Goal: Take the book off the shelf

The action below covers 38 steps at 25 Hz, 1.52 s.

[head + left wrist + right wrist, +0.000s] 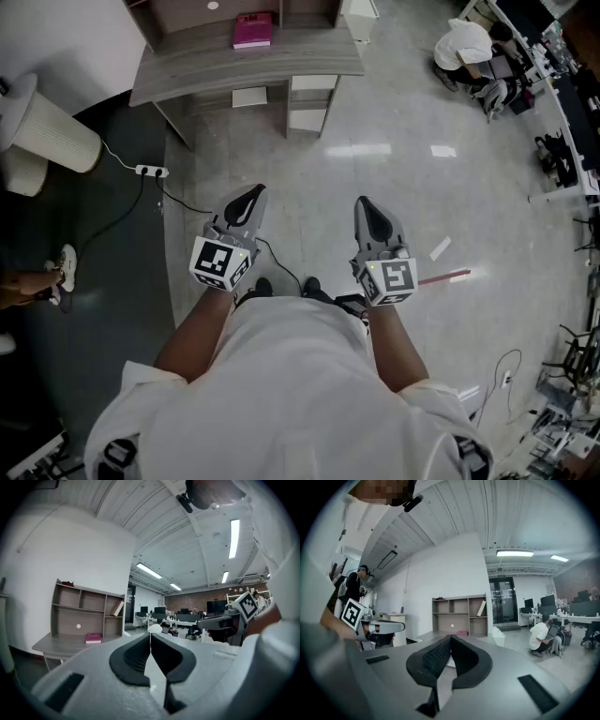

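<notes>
You hold both grippers out in front of you, side by side over the pale floor (394, 122), both pointing toward the desk (309, 61) and well apart from it. Your left gripper (150, 639) has its jaws pressed together with nothing between the pads. Your right gripper (451, 641) is the same, its pads meeting at the tips and empty. Ahead of you the shelf (68, 605) stands on the desk against the white wall. A pink book (252, 30) lies flat on the desk top at the foot of the shelf, toward its right half. A second, pale book (118, 608) leans tilted in the upper right compartment. Neither gripper is near either book. A small dark thing sits on top of the shelf at its left end; you cannot tell what it is. To your left a power strip (151, 171) lies on the floor with its cable trailing toward your feet. To your right, a person (466, 45) in a white top crouches beside the office desks.
</notes>
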{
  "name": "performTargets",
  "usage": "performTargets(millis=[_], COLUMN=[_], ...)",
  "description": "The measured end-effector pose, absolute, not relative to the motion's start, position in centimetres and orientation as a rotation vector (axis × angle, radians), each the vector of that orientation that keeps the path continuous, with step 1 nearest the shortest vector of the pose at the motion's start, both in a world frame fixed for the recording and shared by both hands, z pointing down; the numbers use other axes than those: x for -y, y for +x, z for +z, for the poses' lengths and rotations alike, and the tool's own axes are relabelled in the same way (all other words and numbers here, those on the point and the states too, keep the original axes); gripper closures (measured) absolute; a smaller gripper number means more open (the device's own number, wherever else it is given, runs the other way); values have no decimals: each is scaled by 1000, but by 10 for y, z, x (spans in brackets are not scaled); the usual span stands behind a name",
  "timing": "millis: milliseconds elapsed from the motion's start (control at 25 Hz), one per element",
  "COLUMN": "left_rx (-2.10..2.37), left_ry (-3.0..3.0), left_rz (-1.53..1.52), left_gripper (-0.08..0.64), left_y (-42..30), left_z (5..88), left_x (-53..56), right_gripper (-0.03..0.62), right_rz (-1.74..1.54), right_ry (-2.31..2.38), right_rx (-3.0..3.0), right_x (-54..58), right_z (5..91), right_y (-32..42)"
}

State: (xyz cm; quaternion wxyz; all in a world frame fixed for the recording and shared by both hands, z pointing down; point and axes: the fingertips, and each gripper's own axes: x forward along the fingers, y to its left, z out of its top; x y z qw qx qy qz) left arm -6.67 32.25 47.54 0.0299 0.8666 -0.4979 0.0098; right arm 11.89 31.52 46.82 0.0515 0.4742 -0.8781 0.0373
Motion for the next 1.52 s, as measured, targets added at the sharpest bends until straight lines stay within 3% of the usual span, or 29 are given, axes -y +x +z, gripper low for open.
performTargets(millis=[680,1040,1520], left_rx=[1609,1657,1716], left_ry=[2673,2635,2509], left_rz=[18,38,49], left_gripper=[541,541,541], left_y=[-42,9,-19], left_z=[451,449,481], left_x=[-312,-310,-305], right_gripper=[577,577,577], right_rz=[33,92,163], right_ry=[1359,1361,1243], right_rx=[2791,2806,2875], right_x=[-313,-298,-282], right_z=[444,449,477], right_y=[168,215,188])
